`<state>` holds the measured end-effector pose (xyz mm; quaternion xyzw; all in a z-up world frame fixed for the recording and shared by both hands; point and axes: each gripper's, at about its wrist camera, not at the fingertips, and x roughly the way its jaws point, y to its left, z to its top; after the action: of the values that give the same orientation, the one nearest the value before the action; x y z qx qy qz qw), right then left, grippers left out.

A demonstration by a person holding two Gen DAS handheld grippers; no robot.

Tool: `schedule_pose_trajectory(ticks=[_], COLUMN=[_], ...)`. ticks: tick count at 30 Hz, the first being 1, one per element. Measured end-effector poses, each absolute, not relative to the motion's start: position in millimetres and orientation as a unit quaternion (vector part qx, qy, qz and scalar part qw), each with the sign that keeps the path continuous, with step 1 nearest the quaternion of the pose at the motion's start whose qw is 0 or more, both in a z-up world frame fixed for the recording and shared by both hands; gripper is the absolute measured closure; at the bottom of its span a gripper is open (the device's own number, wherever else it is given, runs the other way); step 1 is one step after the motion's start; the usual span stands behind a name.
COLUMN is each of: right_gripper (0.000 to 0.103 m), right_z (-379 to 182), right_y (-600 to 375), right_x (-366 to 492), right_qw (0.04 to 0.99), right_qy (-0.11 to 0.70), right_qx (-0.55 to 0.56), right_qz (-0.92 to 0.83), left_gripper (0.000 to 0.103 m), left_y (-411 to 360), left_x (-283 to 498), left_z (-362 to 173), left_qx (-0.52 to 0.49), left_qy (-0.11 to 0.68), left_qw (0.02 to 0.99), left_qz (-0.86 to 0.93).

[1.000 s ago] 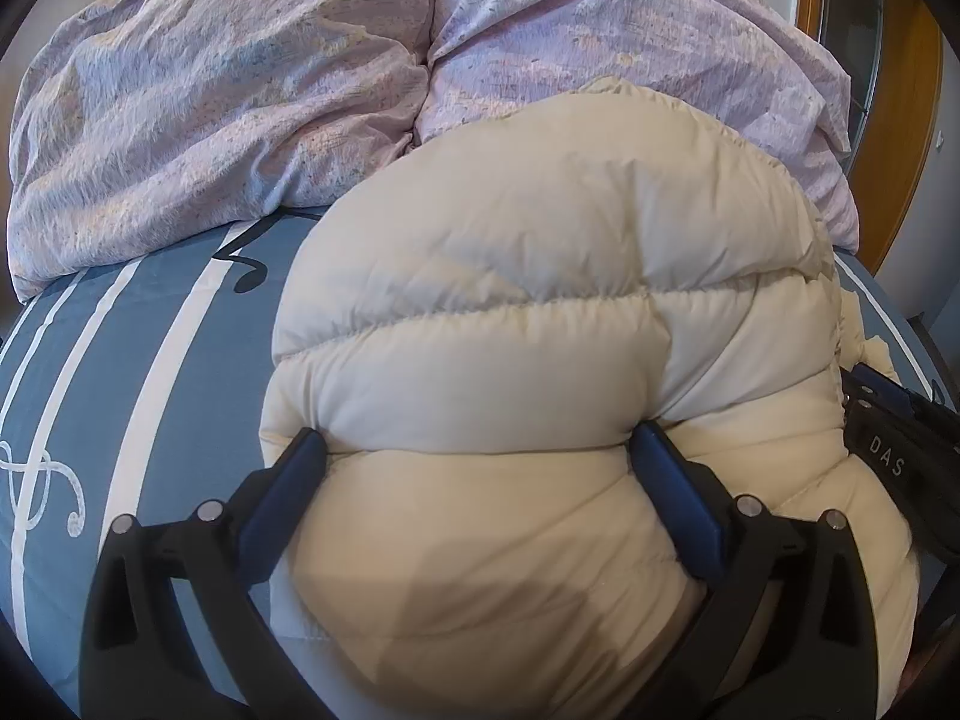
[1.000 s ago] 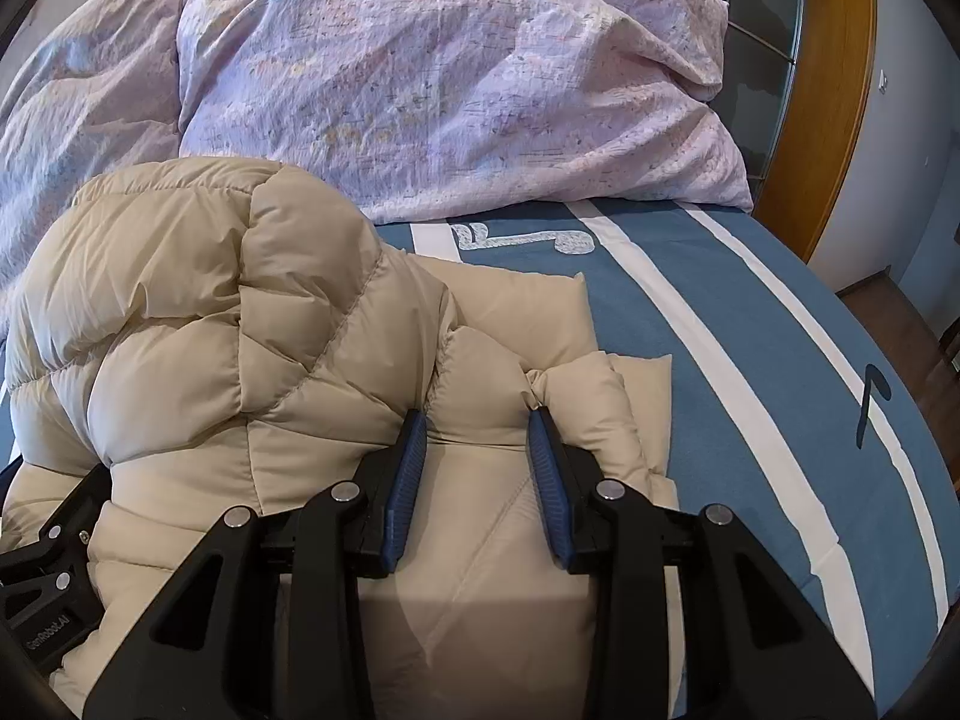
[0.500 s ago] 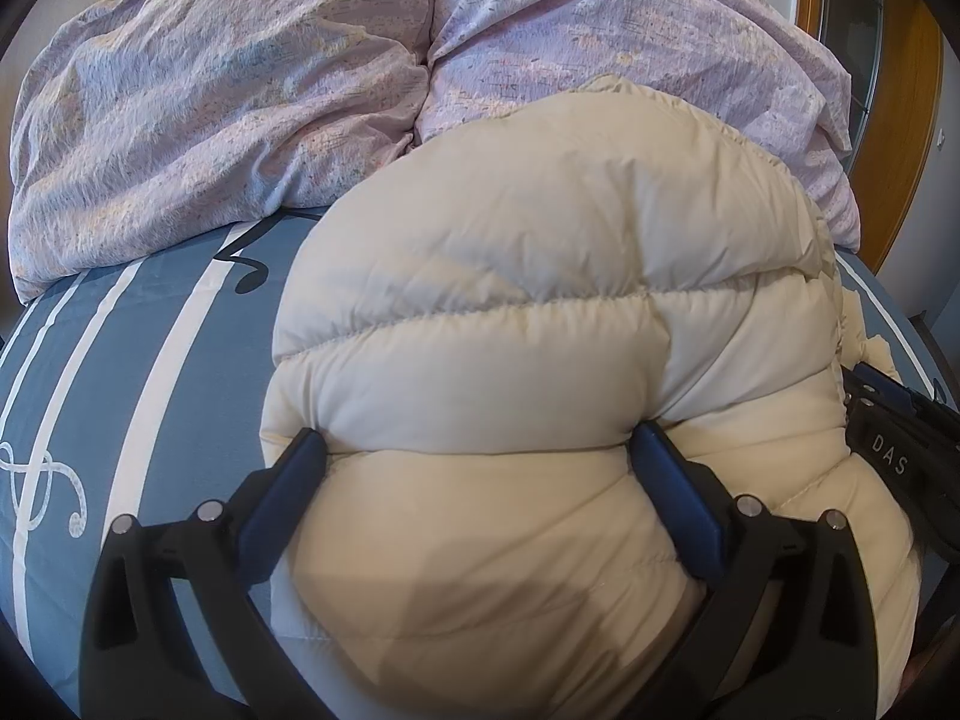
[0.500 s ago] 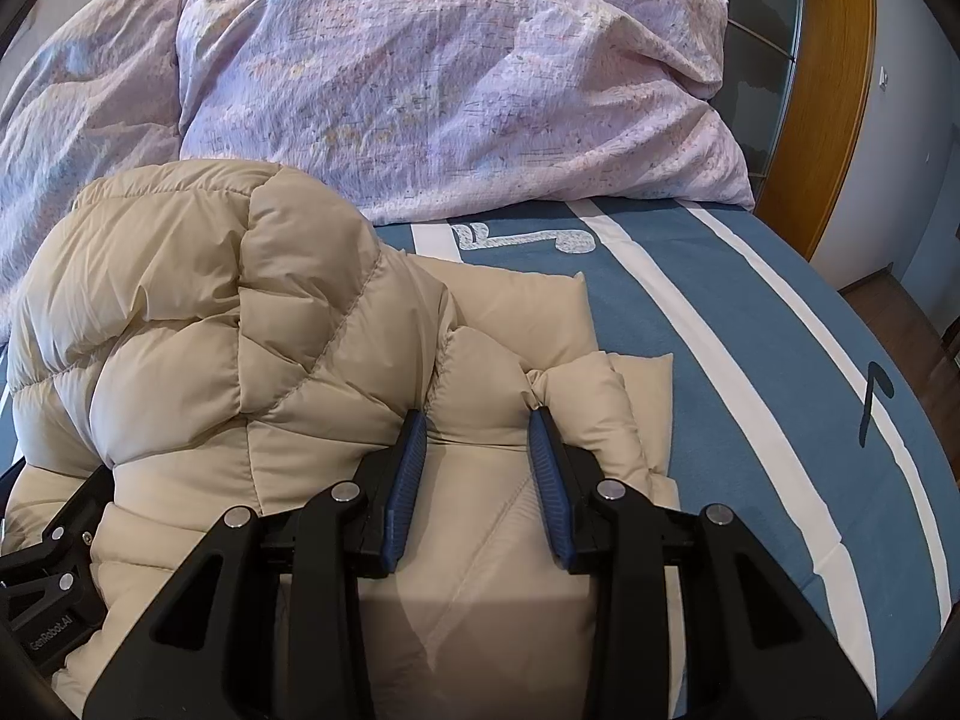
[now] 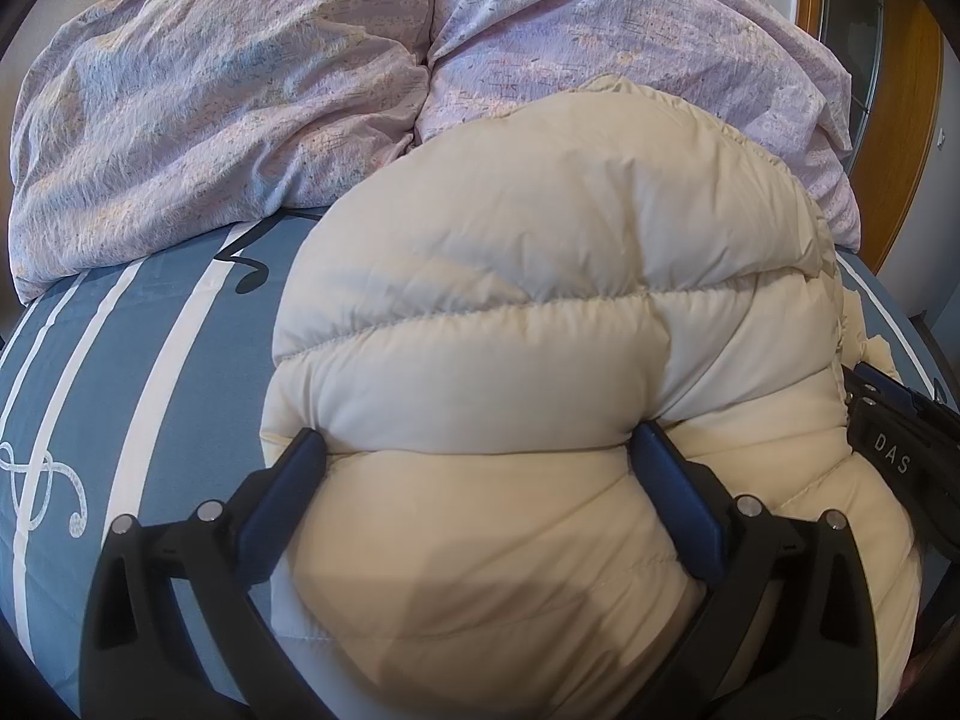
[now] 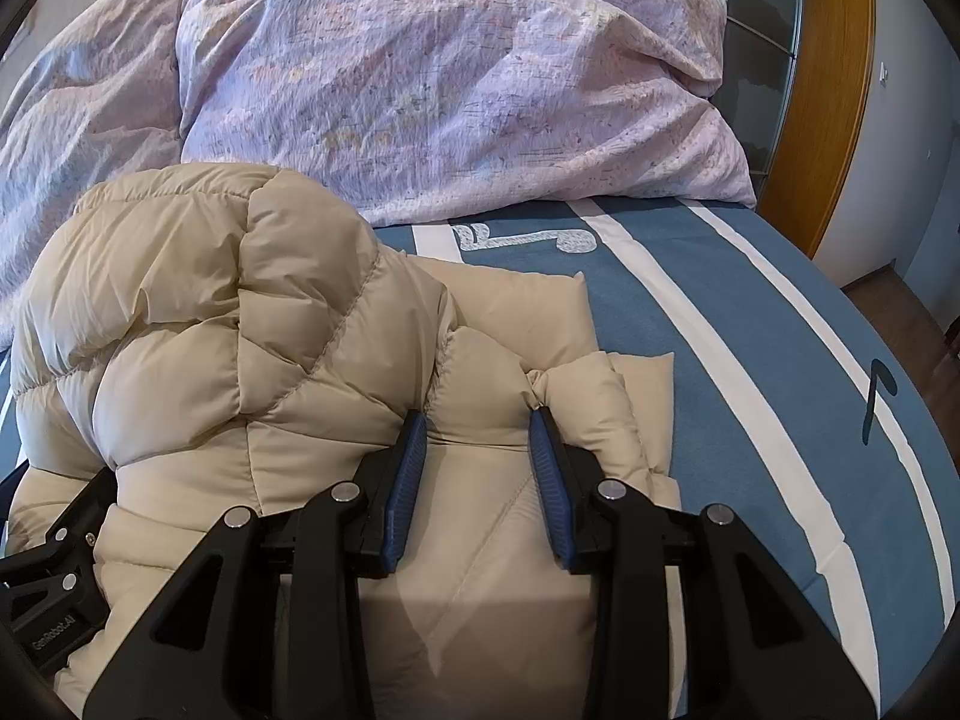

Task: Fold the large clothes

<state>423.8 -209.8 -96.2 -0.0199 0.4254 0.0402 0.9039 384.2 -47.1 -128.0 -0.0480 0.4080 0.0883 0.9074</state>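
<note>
Left wrist view: the beige puffer jacket [image 5: 540, 312] was bunched on the blue striped bedsheet [image 5: 150, 372], below the lilac duvet [image 5: 240, 90], and a wide puffed fold was clamped by the left gripper [image 5: 477, 450]. A narrower fold was pinched by the right gripper [image 6: 478, 420].

Beige jacket [image 5: 540, 312], blue white-striped bedsheet [image 5: 156, 360], lilac duvet [image 5: 240, 90]

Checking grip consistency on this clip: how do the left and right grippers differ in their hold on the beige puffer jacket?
The left gripper stands wide, straddling a broad padded roll of the beige puffer jacket; the right gripper is much narrower, pinching one small bulge by the jacket's edge. The left sits mid-bundle, the right near the blue striped bedsheet. Both have jacket padding between blue pads.
</note>
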Motion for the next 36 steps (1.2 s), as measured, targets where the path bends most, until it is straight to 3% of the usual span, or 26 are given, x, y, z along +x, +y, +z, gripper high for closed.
schedule_pose_trajectory(ticks=[27, 30, 32, 33, 36], right_gripper=[0.064, 0.05, 0.018, 0.011, 0.009], right_z=[-93, -80, -67, -62, -57], right_y=[-213, -224, -240, -248, -270], right_x=[422, 413, 401, 394, 384], right_qw=[0.904, 0.898, 0.899, 0.902, 0.894], right_qy=[0.424, 0.432, 0.424, 0.416, 0.428], right_qx=[0.0, 0.021, 0.049, 0.057, 0.081], right_qz=[0.053, 0.083, 0.101, 0.099, 0.107], left_gripper=[0.002, 0.002, 0.002, 0.002, 0.002], left_y=[-50, -50, -44, -41, -27], left_x=[377, 364, 355, 351, 337], left_z=[-124, -114, -104, -100, -85], left_qx=[-0.039, -0.03, -0.038, -0.041, -0.058], left_qy=[0.393, 0.395, 0.394, 0.392, 0.39], left_qw=[0.913, 0.913, 0.914, 0.915, 0.915], left_qz=[0.104, 0.099, 0.092, 0.089, 0.085])
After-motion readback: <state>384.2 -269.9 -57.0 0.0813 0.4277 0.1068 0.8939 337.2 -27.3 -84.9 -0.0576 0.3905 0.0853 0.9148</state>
